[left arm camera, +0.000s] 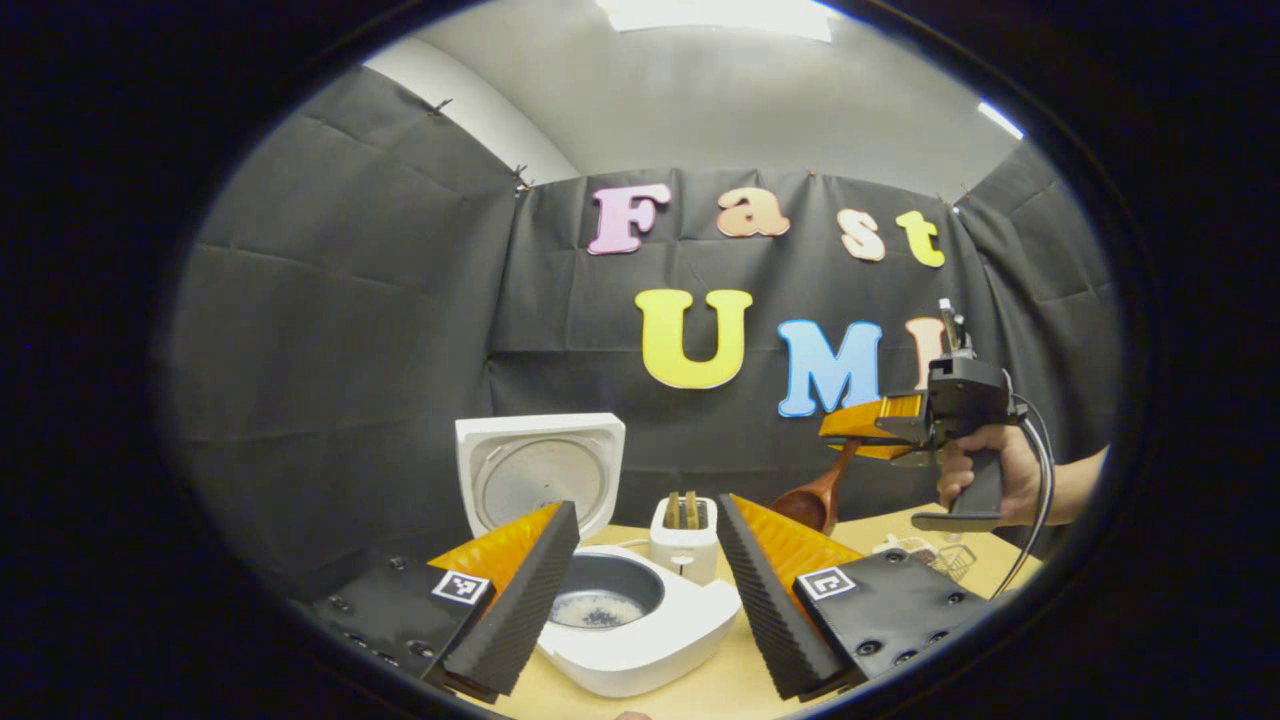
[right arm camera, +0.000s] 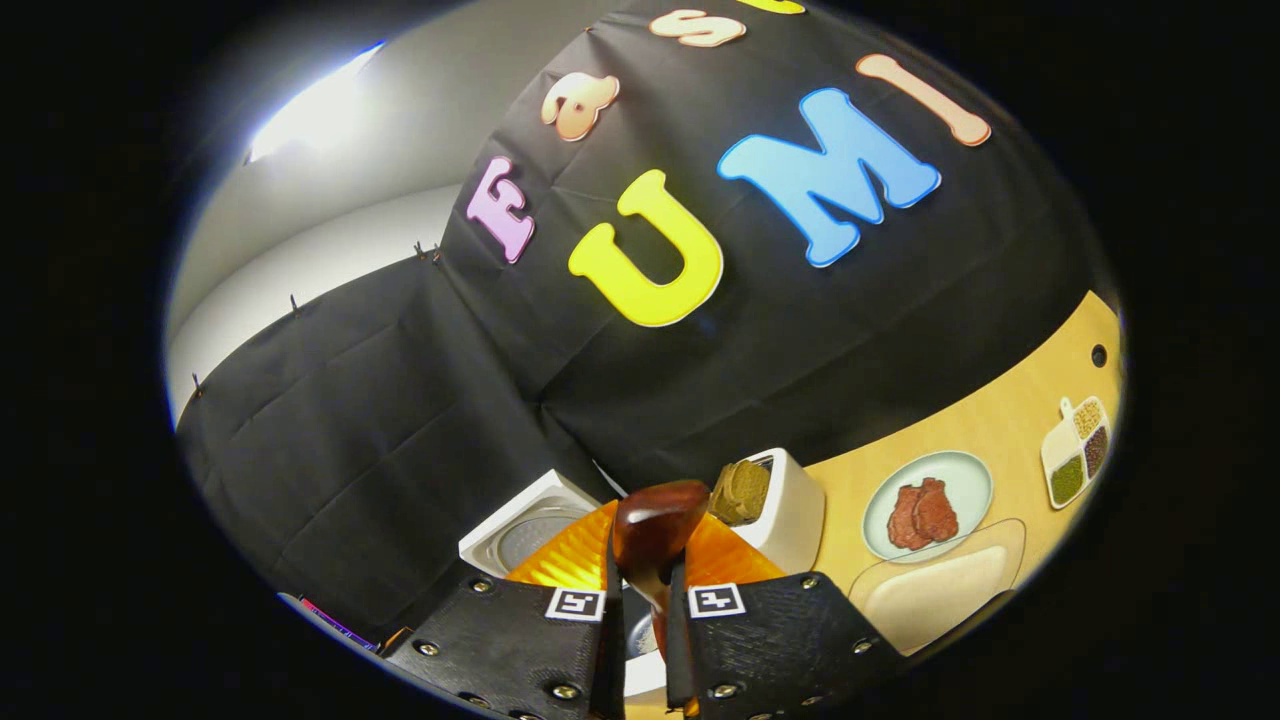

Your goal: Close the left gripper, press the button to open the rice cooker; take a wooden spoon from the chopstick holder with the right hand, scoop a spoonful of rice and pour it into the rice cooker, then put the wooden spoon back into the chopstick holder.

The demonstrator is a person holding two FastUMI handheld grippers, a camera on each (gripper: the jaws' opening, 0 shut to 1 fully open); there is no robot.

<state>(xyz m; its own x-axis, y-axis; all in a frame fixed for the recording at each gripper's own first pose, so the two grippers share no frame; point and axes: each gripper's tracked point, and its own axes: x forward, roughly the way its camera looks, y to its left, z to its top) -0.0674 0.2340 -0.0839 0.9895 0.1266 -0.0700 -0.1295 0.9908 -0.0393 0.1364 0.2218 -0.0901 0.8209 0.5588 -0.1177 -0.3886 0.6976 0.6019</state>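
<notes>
The white rice cooker stands open on the table, its lid upright behind the pot, which holds a little pale rice with dark specks. My left gripper is open just in front of it, a finger on either side of the pot, holding nothing. To the right, a hand holds my right gripper in the air, shut on the handle of the wooden spoon, whose bowl hangs down. In the right gripper view the right gripper pinches the spoon above the cooker lid.
A white toaster with bread slices stands behind the cooker, also the toaster. A wire holder sits at the table's right. A plate of meat, a divided grain dish and a pale tray lie farther right.
</notes>
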